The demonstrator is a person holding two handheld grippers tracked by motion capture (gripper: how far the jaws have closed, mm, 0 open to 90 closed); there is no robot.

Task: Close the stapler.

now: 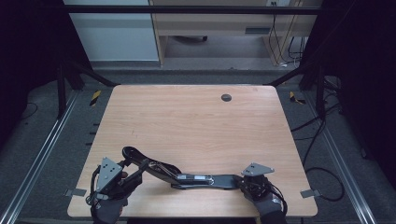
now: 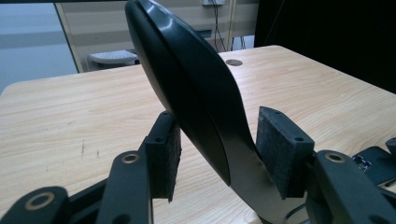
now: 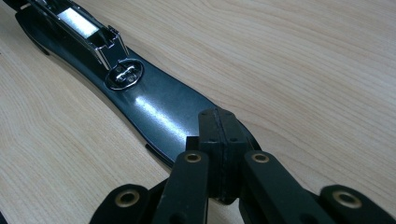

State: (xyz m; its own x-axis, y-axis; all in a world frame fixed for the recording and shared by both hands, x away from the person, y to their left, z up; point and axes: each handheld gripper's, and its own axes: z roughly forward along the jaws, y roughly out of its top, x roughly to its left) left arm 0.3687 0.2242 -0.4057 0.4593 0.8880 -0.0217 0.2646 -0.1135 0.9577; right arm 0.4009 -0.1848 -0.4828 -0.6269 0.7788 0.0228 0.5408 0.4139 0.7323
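Note:
A long black stapler point(image 1: 196, 178) lies opened out near the table's front edge. Its curved upper arm point(image 2: 187, 79) rises tilted between my left gripper's point(image 2: 219, 144) pads point(image 2: 282, 149), which touch it on both sides. In the high view the left gripper point(image 1: 140, 168) sits at the front left, at the raised arm's end. The flat base point(image 3: 159, 107) with its shiny metal staple channel point(image 3: 88, 28) stretches away from my right gripper point(image 3: 218, 128). That gripper's jaws are shut pad to pad, tips resting on the base's near end point(image 1: 239, 181).
The wooden table point(image 1: 196, 121) has a round cable hole point(image 1: 226, 97) at the back. Black frame posts point(image 1: 63, 88) flank it, and cables point(image 1: 322, 140) trail on the floor at the right. A pale cabinet point(image 1: 210, 23) stands beyond.

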